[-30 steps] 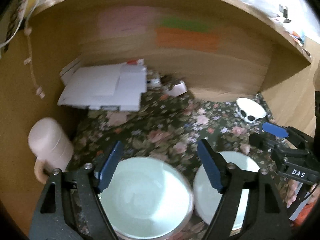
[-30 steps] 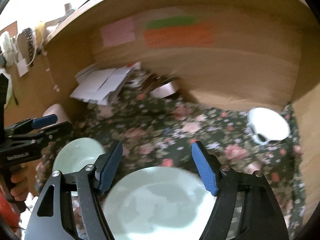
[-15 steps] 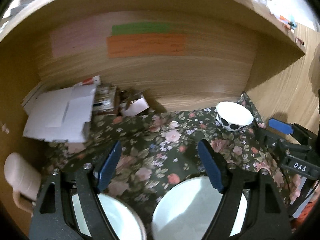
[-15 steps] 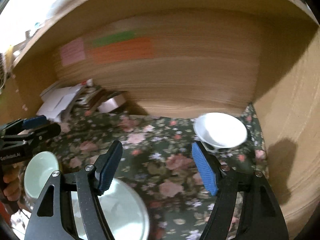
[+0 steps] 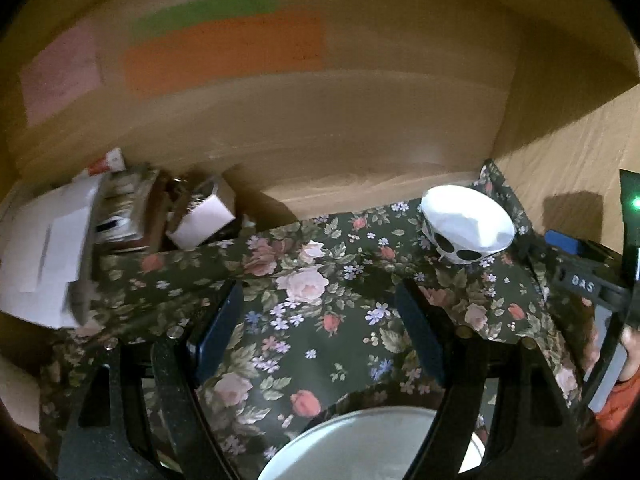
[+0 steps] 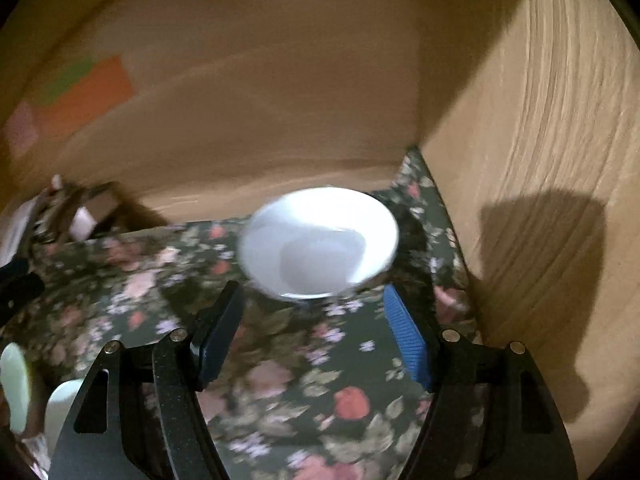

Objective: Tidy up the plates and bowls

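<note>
A white bowl with black spots (image 5: 466, 228) stands at the back right corner of the floral cloth (image 5: 320, 300). In the right wrist view the white bowl (image 6: 320, 240) is just ahead of my right gripper (image 6: 316, 340), which is open and empty. My left gripper (image 5: 320, 336) is open and empty above the cloth. A pale green plate (image 5: 372, 444) lies under its fingers at the bottom edge. The right gripper (image 5: 580, 264) shows at the right edge of the left wrist view. Two pale green rims (image 6: 16, 380) show at the lower left of the right wrist view.
Wooden walls enclose the shelf at back (image 5: 320, 140) and right (image 6: 540, 200). White papers and small boxes (image 5: 52, 248) are piled at the back left. Coloured paper notes (image 5: 224, 48) hang on the back wall.
Both grippers moved forward and to the right, deeper into the shelf. The white bowl is now much nearer the right gripper. The green bowl left the left wrist view.
</note>
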Available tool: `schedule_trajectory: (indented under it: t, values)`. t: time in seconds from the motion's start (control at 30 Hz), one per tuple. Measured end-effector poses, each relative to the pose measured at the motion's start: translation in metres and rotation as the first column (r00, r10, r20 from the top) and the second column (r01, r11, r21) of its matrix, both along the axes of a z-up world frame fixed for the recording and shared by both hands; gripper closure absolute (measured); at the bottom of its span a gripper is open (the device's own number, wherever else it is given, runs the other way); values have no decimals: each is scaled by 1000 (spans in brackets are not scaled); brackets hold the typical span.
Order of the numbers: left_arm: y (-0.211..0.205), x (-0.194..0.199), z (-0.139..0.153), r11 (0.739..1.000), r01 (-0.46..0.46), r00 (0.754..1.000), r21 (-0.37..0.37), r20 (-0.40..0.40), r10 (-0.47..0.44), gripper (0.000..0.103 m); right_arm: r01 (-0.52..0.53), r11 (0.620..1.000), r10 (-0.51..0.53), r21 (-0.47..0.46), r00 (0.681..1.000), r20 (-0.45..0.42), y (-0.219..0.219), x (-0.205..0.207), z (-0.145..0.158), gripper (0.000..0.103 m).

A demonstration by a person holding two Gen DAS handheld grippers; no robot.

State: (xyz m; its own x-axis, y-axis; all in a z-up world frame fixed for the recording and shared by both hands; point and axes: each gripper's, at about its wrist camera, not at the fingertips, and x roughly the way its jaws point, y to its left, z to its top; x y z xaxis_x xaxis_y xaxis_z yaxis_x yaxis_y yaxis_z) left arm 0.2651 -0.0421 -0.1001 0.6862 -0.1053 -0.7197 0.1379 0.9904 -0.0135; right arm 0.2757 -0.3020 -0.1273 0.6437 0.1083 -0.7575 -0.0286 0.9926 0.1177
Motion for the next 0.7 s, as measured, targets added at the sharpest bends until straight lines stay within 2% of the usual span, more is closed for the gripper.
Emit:
schedule_trajectory:
  t: [0.07, 0.3, 0.37, 0.57, 0.7]
  values:
    - [-4, 9, -6, 1000, 3, 1000, 2, -18, -3, 25, 22, 1000, -22, 15, 999, -25, -7, 10, -10, 36]
    - [-20, 42, -24, 999, 28, 996, 19, -81, -26, 25, 55, 998, -51, 35, 993, -103, -16, 37, -37, 55]
    - [-25, 48, -27, 999, 39, 996, 32, -86, -36, 25, 59, 997, -53, 45, 991, -120, -17, 42, -42, 58]
    - [-38, 62, -37, 996, 72, 993, 50, -102, -67, 25, 52, 995, -39, 83, 987, -153, -21, 52, -52, 59]
    - [-43, 66, -43, 995, 84, 991, 45, -111, -78, 25, 46, 997, -35, 67, 987, -156, -18, 57, -57, 62]
